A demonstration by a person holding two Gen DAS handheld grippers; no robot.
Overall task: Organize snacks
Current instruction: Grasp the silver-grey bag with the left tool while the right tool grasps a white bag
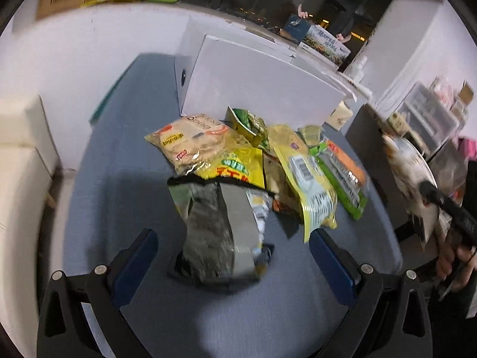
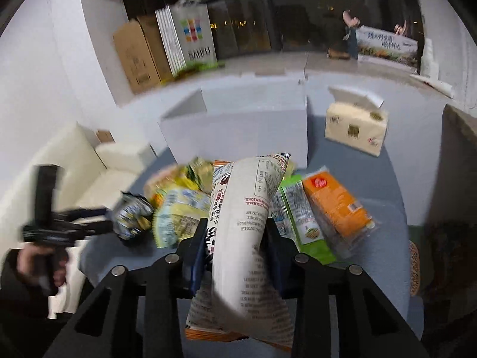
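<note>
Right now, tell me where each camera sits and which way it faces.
Left wrist: sits on the open left claw, looking over the silver packet toward the white box; right claw shows.
Right wrist: sits on the right claw, shut on the white printed packet; left claw shows.
Shared: orange packet, tissue pack.

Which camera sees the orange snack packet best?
The right wrist view: the orange packet lies in full view beside the green packet, its face showing. The left wrist view catches only a blurred strip of it behind other bags.
</note>
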